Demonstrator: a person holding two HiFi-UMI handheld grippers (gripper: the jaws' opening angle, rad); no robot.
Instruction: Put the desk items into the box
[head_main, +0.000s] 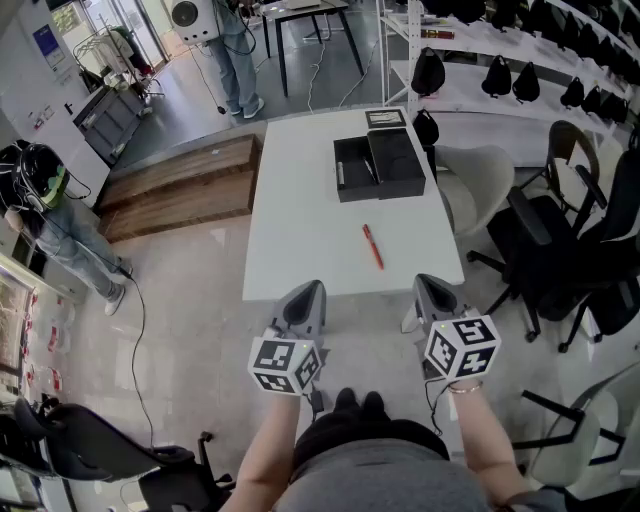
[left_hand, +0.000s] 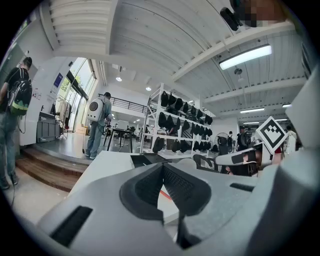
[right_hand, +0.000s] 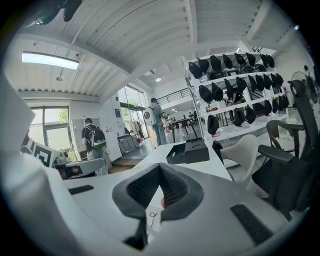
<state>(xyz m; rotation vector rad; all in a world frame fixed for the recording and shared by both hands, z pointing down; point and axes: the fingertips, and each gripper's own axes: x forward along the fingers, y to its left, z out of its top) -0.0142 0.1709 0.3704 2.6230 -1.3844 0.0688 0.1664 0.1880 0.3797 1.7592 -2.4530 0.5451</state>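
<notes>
Worktop: white worktop (head_main: 300, 230), its short near edge just ahead of both grippers
Box: black box (head_main: 378, 167) on the far half of the worktop, in two halves side by side; the left half lies open, the right half looks like a flat dark slab
Pen: red pen (head_main: 372, 246) lies flat on the bare worktop, nearer than the box and apart from it, a little right of the middle, running roughly near to far
Left gripper: left gripper (head_main: 311, 289) held at the near edge of the worktop, left of the pen and well apart from it; jaws pressed together with nothing between them
Right gripper: right gripper (head_main: 426, 284) at the near right corner of the worktop, jaws fully closed and empty; the pen lies ahead of it, to its left
Surroundings: dark office chairs (head_main: 560, 250) to the right, a wooden step (head_main: 180, 190) to the left, shelves with black items (right_hand: 235, 95) at the far right, people standing on the far floor
</notes>
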